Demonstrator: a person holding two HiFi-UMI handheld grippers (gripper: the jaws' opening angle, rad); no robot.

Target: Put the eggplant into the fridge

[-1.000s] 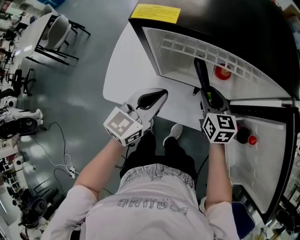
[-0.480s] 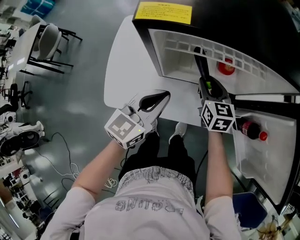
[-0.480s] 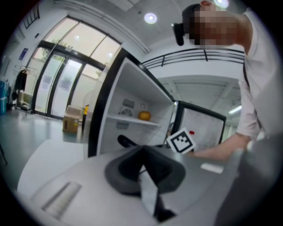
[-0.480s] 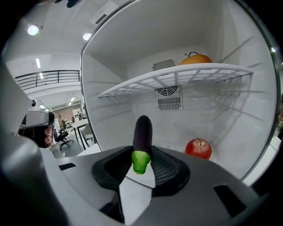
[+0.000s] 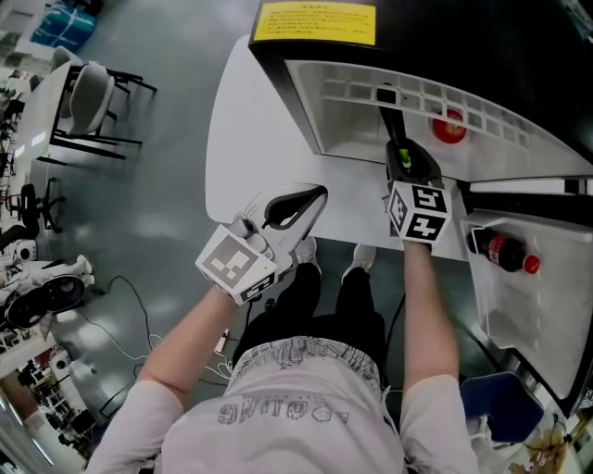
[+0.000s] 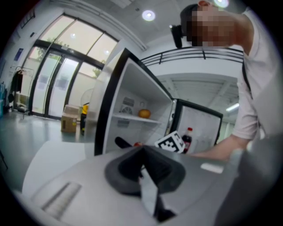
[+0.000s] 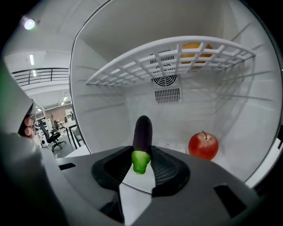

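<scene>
Fridge interior [image 7: 106, 101] ahead: right tool [image 7: 141, 155] clamps eggplant [image 7: 142, 130] by green stem, dark tip pointing inward

i can read nothing: the yellow label [image 5: 315, 22] at twelve o'clock on the fridge [image 5: 482, 37] is too small, the shirt print [image 5: 283, 407] garbled.

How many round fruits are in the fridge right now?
2: a red apple on the fridge floor, an orange fruit on the wire shelf above. More may be hidden.
</scene>
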